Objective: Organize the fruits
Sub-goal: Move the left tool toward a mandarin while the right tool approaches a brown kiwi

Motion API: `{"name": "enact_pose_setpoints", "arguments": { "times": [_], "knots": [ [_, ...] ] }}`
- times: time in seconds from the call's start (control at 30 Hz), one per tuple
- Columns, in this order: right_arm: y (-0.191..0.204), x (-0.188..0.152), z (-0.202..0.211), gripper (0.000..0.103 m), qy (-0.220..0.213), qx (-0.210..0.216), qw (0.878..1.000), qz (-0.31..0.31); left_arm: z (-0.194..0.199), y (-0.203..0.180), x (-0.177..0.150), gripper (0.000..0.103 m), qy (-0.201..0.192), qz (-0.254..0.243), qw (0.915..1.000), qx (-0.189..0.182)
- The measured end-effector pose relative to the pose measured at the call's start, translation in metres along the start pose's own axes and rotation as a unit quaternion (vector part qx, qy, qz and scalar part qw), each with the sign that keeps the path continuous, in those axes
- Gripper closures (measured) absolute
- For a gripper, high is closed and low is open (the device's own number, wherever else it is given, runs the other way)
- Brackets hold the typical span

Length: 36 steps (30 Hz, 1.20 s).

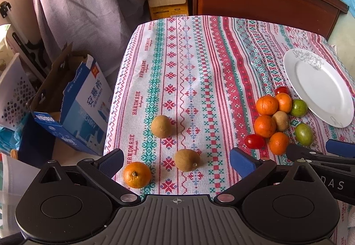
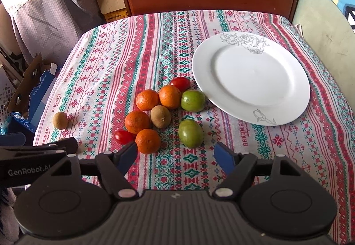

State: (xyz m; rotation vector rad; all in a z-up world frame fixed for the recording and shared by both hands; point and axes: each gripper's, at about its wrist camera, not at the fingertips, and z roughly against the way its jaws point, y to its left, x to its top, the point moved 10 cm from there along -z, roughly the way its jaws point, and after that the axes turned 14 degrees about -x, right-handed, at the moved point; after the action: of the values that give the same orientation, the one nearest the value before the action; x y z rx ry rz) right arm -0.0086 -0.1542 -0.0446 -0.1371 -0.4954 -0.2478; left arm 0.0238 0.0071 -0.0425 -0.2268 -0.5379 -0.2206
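1. The fruit cluster (image 2: 164, 112) lies on the patterned worktop (image 2: 288, 156) just ahead of the right hand-held gripper (image 2: 176, 155): four oranges, a brown fruit, two green fruits and two red tomatoes, mostly touching one another.
2. The nearest orange (image 2: 147, 141) sits just beside that gripper's left finger; the near green fruit (image 2: 190, 133) lies just ahead of the gap.
3. The right hand-held gripper's jaws stand apart, grasping nothing.
4. The white plate (image 2: 250, 81) (bare, with a line-drawn flower on its rim) lies ahead and to the right.
5. The left hand-held gripper (image 1: 176, 161) is released too; a brown fruit (image 1: 187, 160) lies between its fingers, untouched, a lone orange (image 1: 137, 175) by its left finger, and another brown fruit (image 1: 161, 126) further ahead.
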Motion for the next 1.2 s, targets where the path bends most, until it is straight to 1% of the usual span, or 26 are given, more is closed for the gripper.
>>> {"name": "enact_pose_setpoints", "arguments": {
  "times": [0.23,0.33,0.5,0.6,0.73,0.8,0.9,1.0,1.07,1.13,1.2],
  "knots": [
    [-0.001,0.002,0.004,0.028,-0.015,0.003,1.000,0.006,0.002,0.007,-0.001,0.002,-0.002,0.003,1.0000,0.005],
    [-0.001,0.000,0.007,0.030,-0.026,0.015,0.999,0.011,0.007,0.012,0.000,0.002,-0.008,0.006,0.9999,0.000],
    [-0.002,-0.005,0.014,0.032,-0.044,0.048,0.998,0.011,0.015,0.021,-0.003,0.002,-0.018,0.005,0.9997,-0.014],
    [-0.001,-0.010,0.015,0.032,-0.042,0.065,0.997,0.011,0.017,0.028,-0.006,0.002,-0.021,-0.001,0.9997,-0.011],
    [0.000,-0.021,0.016,0.032,-0.036,0.084,0.996,0.007,0.018,0.030,-0.013,0.002,-0.013,-0.006,0.9996,-0.023],
    [-0.001,-0.026,0.016,0.032,-0.038,0.085,0.996,0.009,0.018,0.030,-0.017,0.002,-0.008,-0.008,0.9996,-0.026],
    [-0.003,-0.032,0.015,0.032,-0.032,0.091,0.995,0.003,0.018,0.033,-0.021,0.002,-0.006,0.000,0.9990,-0.043],
    [-0.003,-0.034,0.015,0.031,-0.032,0.097,0.995,-0.001,0.018,0.040,-0.023,0.002,-0.009,0.006,0.9991,-0.042],
    [-0.002,-0.034,0.017,0.032,-0.036,0.103,0.994,-0.004,0.018,0.040,-0.024,0.004,-0.011,0.008,0.9988,-0.046],
    [0.001,-0.033,0.017,0.037,-0.041,0.105,0.994,-0.004,0.017,0.037,-0.025,0.005,-0.012,0.004,0.9984,-0.054],
    [0.002,-0.032,0.017,0.040,-0.048,0.103,0.993,0.000,0.016,0.032,-0.025,0.006,-0.017,-0.006,0.9983,-0.056]
  ]
}}
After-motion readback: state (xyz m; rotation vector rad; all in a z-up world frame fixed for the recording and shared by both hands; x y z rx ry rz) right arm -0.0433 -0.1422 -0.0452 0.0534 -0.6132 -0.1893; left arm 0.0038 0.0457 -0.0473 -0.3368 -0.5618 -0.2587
